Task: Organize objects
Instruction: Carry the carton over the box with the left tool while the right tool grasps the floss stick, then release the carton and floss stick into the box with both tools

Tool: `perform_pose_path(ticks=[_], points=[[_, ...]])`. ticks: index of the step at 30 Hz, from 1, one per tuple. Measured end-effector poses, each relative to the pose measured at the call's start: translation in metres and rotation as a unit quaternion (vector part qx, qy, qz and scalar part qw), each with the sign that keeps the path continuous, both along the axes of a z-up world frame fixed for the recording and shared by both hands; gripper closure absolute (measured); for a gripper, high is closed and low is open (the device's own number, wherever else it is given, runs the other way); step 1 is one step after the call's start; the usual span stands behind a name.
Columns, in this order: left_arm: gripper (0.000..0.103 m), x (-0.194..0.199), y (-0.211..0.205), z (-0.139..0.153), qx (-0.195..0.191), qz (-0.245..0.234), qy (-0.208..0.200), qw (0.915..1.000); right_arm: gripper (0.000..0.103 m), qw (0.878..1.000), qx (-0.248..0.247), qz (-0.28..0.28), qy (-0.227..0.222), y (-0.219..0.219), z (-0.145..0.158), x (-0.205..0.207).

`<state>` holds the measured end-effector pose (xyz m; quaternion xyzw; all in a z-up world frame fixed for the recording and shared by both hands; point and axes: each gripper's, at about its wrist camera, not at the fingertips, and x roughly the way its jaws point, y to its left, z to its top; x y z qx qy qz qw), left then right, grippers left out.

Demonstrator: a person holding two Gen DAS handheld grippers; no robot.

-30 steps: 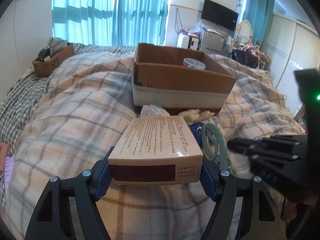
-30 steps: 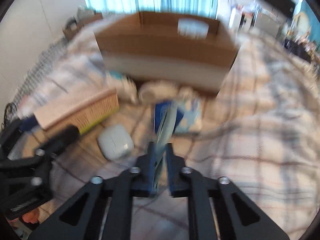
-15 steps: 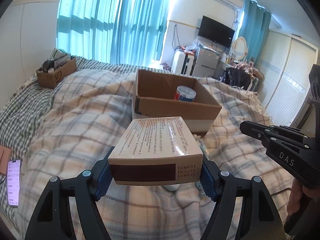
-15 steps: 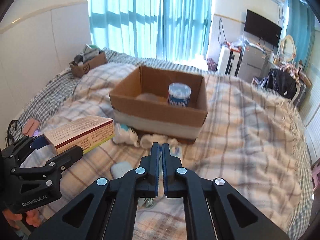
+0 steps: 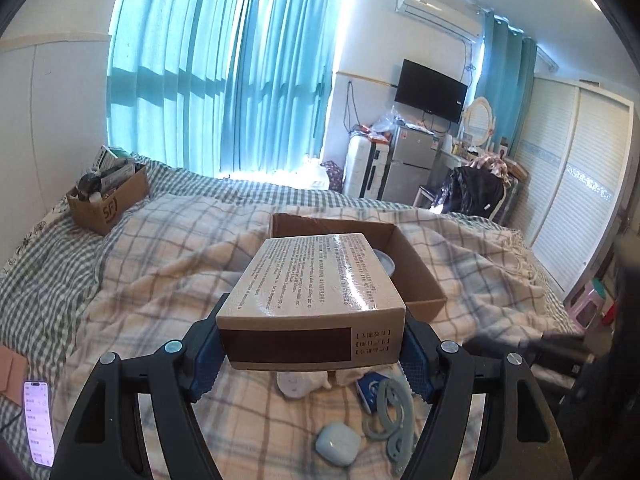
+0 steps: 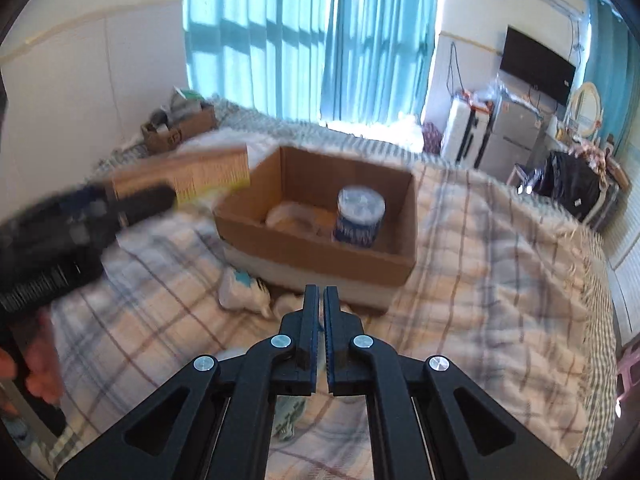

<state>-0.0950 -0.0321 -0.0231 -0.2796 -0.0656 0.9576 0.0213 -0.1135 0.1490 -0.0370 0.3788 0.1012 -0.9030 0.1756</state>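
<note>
From the left wrist, the left gripper [image 5: 312, 354] is clamped on a tan printed carton [image 5: 316, 292] held above the plaid blanket [image 5: 160, 280], before the open cardboard box [image 5: 416, 268]; from the right wrist, the right gripper [image 6: 321, 300] has fingers together, empty, facing that box [image 6: 320, 248] containing a blue-labelled can [image 6: 360, 218].

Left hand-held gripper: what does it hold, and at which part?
The left hand-held gripper holds a tan printed carton, clamped on its two short side faces.

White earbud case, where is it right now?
Left wrist view: the white earbud case lies on the plaid blanket, low centre, beside the grey-green hook on its right, below the tan box in the left claw.
</note>
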Motion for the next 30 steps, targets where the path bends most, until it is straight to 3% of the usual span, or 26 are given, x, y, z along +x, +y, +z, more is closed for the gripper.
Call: perform_pose_path(ticks=[1, 5, 12, 13, 14, 15, 17, 20, 26, 30], points=[[0.027, -0.004, 0.000, -0.002, 0.000, 0.000, 0.003, 1.0000, 0.098, 1.000, 0.005, -0.008, -0.019, 0.000, -0.013, -0.005], [0.027, -0.024, 0.002, -0.012, -0.006, -0.002, 0.002, 1.0000, 0.059, 0.995, 0.021, -0.024, -0.096, 0.003, -0.065, -0.017], [0.027, -0.035, 0.004, -0.029, 0.001, -0.005, -0.007, 1.0000, 0.059, 0.986, 0.040, 0.003, -0.160, -0.006, -0.116, -0.023], [0.027, -0.033, 0.004, -0.031, 0.001, -0.005, -0.010, 0.9999, 0.065, 0.985, 0.041, 0.009, -0.166, -0.007, -0.120, -0.023], [0.027, -0.031, 0.004, -0.033, 0.003, -0.003, -0.010, 0.9999, 0.082, 0.985, 0.041, 0.014, -0.169, -0.009, -0.122, -0.023], [0.027, -0.027, 0.002, -0.035, 0.005, -0.003, -0.012, 0.9999, 0.085, 0.985, 0.039, 0.019, -0.169, -0.009, -0.122, -0.023], [0.027, -0.024, -0.001, -0.037, 0.009, -0.003, -0.018, 0.9998, 0.091, 0.987, 0.029, 0.024, -0.155, -0.009, -0.115, -0.018], [0.027, -0.019, -0.005, -0.034, 0.017, -0.003, -0.019, 0.9997, 0.091, 0.993, 0.013, 0.014, -0.114, -0.001, -0.090, -0.012], [0.027, -0.016, -0.011, -0.001, 0.016, -0.006, 0.013, 0.9998, 0.094, 1.000, -0.004, 0.000, -0.026, 0.011, -0.020, -0.016], [0.027, -0.036, -0.011, 0.018, 0.010, -0.008, 0.027, 0.9996, 0.094, 1.000, -0.003, 0.003, 0.022, 0.001, 0.021, -0.040]])
